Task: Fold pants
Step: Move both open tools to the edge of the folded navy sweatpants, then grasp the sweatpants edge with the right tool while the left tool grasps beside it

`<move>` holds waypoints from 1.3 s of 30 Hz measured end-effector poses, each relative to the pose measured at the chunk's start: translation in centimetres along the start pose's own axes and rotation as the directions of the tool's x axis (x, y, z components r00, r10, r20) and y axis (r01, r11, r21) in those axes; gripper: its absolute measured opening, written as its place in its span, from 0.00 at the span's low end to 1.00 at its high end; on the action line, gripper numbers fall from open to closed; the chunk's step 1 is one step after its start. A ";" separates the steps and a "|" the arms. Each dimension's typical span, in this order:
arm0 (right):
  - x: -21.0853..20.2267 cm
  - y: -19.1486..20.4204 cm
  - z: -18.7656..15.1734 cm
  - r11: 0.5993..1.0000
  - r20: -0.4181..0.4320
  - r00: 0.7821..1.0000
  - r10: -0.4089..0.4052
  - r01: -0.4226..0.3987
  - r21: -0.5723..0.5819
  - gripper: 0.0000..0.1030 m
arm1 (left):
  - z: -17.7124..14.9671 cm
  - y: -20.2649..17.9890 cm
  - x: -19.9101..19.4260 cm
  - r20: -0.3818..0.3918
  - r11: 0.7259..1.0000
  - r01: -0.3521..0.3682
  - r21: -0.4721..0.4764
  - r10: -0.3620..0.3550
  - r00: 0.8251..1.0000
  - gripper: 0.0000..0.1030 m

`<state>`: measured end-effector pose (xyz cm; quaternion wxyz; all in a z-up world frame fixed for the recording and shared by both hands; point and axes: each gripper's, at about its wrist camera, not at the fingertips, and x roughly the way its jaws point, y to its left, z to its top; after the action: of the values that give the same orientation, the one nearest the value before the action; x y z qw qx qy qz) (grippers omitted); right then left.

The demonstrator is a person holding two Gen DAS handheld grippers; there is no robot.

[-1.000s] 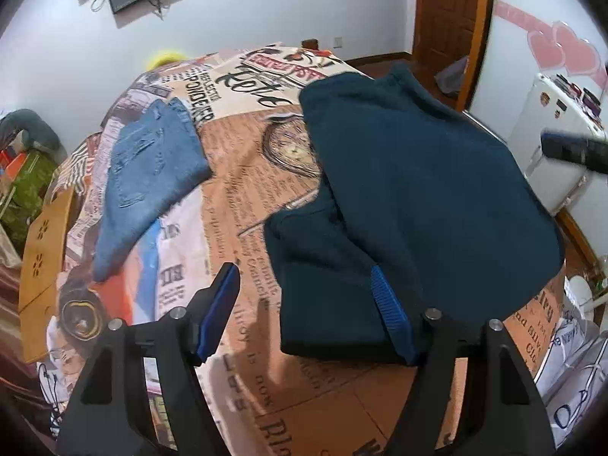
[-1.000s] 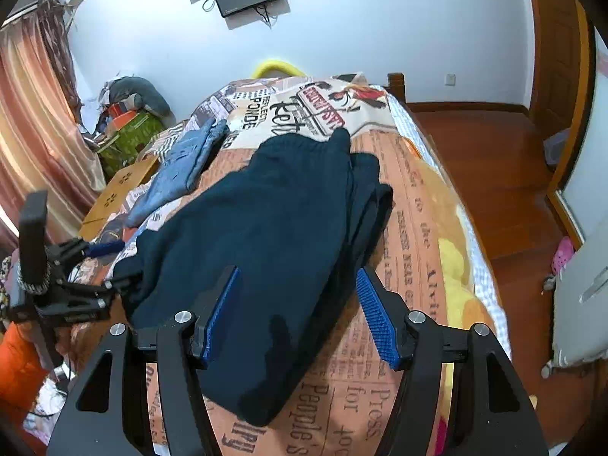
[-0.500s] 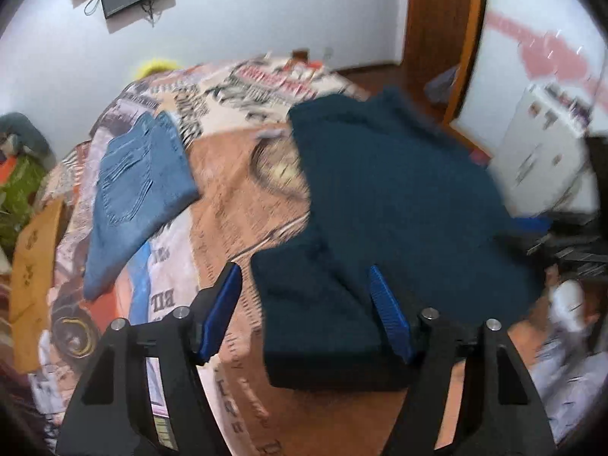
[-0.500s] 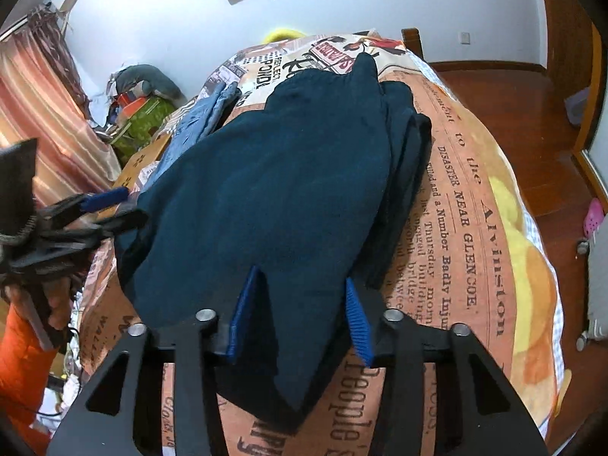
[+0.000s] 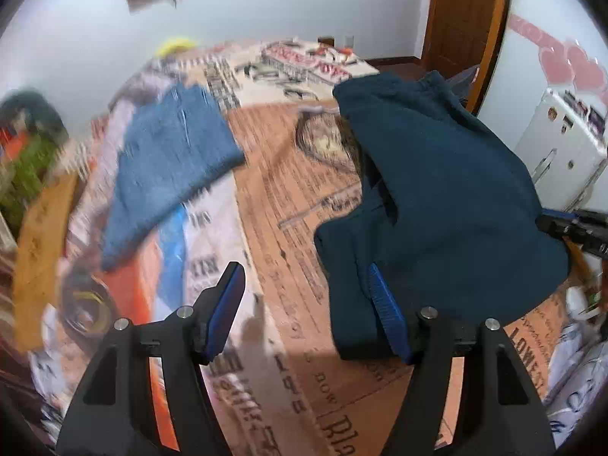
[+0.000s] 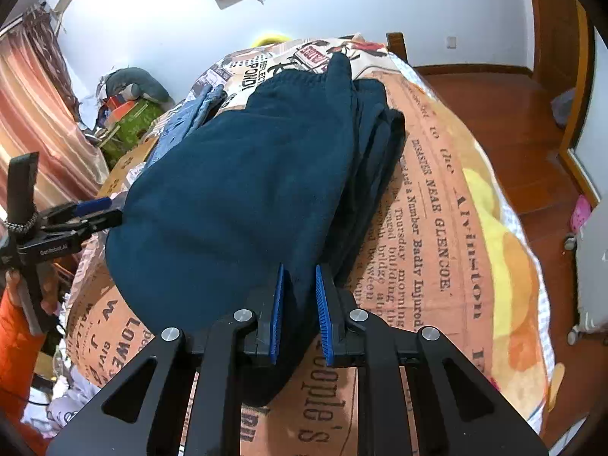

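Note:
Dark blue pants (image 6: 235,205) lie folded on the newspaper-print bedspread (image 6: 429,228). My right gripper (image 6: 298,304) is at their near edge. Its jaws are closing, with a fold of the dark fabric pinched between the blue pads. In the left wrist view the same pants (image 5: 448,197) fill the right half. My left gripper (image 5: 307,315) stands open low over the bed, its right fingertip (image 5: 383,311) against the pants' near corner. Nothing is gripped in it. Each gripper shows in the other's view: the left gripper (image 6: 95,209) and the right gripper (image 5: 562,224).
Folded blue jeans (image 5: 171,167) lie at the far left of the bed. A cardboard box (image 6: 125,163) and clutter sit beside the curtain (image 6: 34,114). A white appliance (image 5: 562,144) and wooden door (image 5: 463,11) stand right. An orange sleeve (image 6: 15,342) shows behind the left gripper.
The right gripper has sunk to the pants' near edge and its jaws have narrowed from wide apart onto the fabric. The left gripper has shifted sideways and stayed open.

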<state>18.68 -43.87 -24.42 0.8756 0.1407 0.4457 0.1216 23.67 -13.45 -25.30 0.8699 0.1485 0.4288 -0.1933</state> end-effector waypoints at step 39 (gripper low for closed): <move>8.6 -3.7 12.9 0.985 0.052 0.996 -0.067 0.075 -0.157 0.10 | 18.5 -4.5 16.5 -0.190 0.975 0.216 0.057 -0.202 0.961 0.59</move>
<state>34.41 -46.15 -24.87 0.8980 0.0574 0.4188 0.1219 43.49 -28.68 -28.07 0.7950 0.1530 0.5126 -0.2861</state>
